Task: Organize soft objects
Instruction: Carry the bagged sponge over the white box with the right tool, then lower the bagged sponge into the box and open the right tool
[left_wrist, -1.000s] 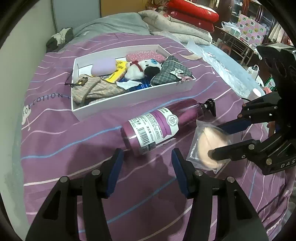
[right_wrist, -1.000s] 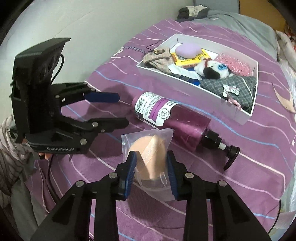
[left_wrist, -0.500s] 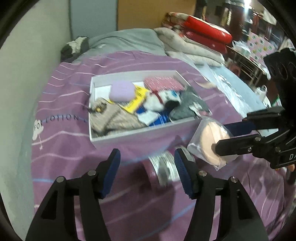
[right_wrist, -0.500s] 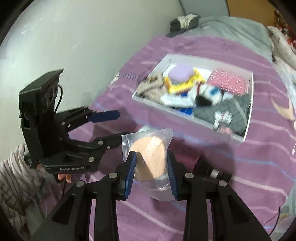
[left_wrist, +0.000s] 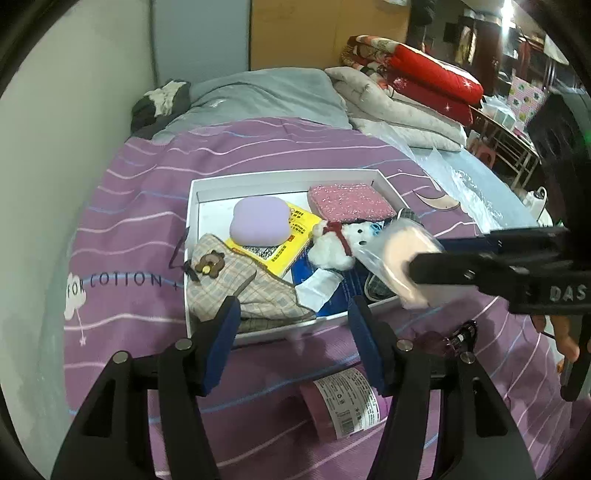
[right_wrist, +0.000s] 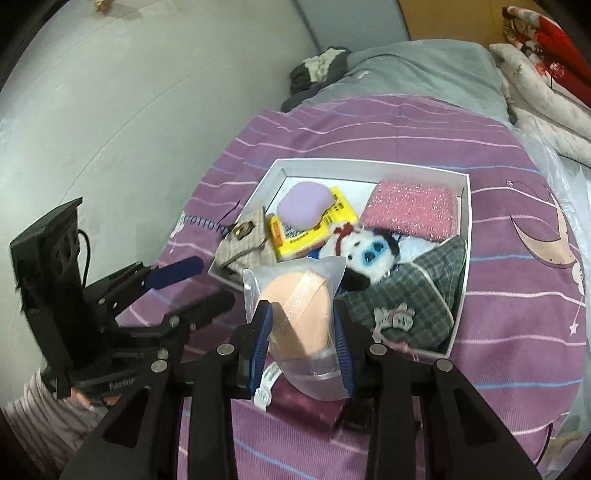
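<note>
Gripped in the right gripper (right_wrist: 301, 345), the bagged peach sponge puff (right_wrist: 295, 310) is best released low over the white cardboard tray (right_wrist: 463, 280), left gripper (left_wrist: 291, 343) open and empty.

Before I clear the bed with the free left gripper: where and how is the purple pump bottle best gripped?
Grip the purple pump bottle across its round labelled body, coming from above. It lies on its side on the bedspread, so the jaws of the left gripper should straddle its width; the thin pump head looks a poorer hold.
</note>
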